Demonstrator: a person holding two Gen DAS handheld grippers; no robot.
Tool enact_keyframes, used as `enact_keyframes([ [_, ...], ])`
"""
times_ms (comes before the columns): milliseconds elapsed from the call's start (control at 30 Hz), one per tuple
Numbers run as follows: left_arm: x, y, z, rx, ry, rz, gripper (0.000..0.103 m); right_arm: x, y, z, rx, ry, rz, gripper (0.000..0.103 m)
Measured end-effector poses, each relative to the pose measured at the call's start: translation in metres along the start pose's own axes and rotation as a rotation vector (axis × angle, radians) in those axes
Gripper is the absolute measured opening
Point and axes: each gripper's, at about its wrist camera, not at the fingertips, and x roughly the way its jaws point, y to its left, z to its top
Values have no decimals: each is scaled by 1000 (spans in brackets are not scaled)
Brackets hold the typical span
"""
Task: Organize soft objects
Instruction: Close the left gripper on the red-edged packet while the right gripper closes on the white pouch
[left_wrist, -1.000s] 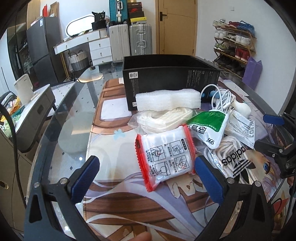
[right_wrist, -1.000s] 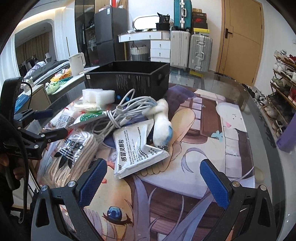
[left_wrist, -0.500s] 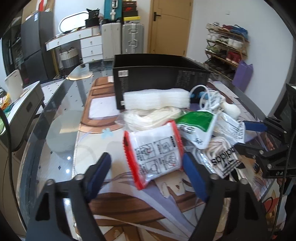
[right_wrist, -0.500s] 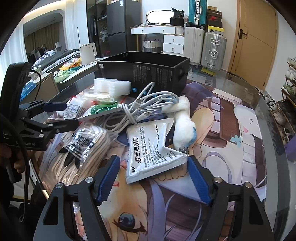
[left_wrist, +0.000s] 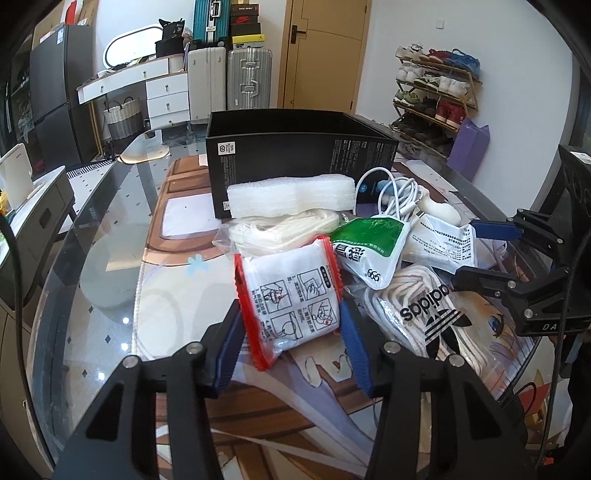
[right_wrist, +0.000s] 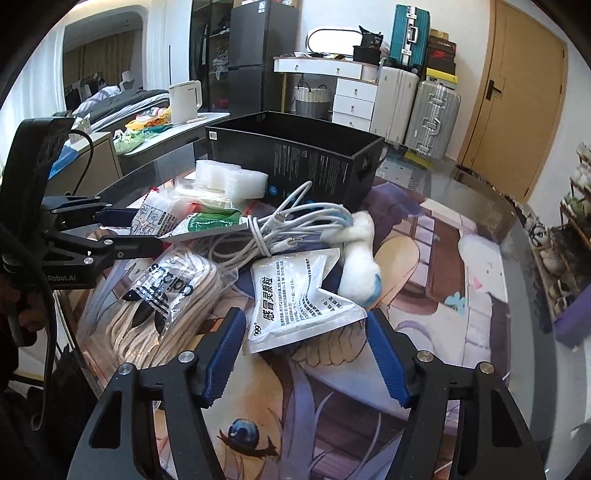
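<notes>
Left gripper (left_wrist: 290, 334) jaws closing, pads touching red-edged packet (left_wrist: 290, 299); squeeze needed gentle, centred. Right gripper (right_wrist: 304, 350) closing around white sachet (right_wrist: 295, 295), not yet pinching.

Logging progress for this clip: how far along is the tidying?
Nothing looks packed: no item shows inside the black box. In hand: left gripper closing on the red-edged packet; right gripper closing around the white sachet. Left: cable, shoelace bag, foam.

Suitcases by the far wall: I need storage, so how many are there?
3: a teal suitcase atop the dresser end, a white suitcase and a silver suitcase standing below. More may be hidden.
</notes>
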Motion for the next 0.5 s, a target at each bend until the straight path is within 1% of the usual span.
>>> enact_keyframes([
  [133,-1,2,0,-5,-1,-1,48,0,-2,-2,-38,29,-36,69],
  [200,-2,3,0,-7,-2,-1,48,-2,-6,-4,-42,30,-48,71],
  [300,-3,3,1,-12,-5,-5,47,-5,-9,-3,-48,24,-59,71],
  [367,-5,4,2,-12,-9,-6,47,-5,-6,1,-70,17,-57,71],
  [500,-8,5,2,-15,-19,-9,47,2,5,9,-139,15,-27,71],
])
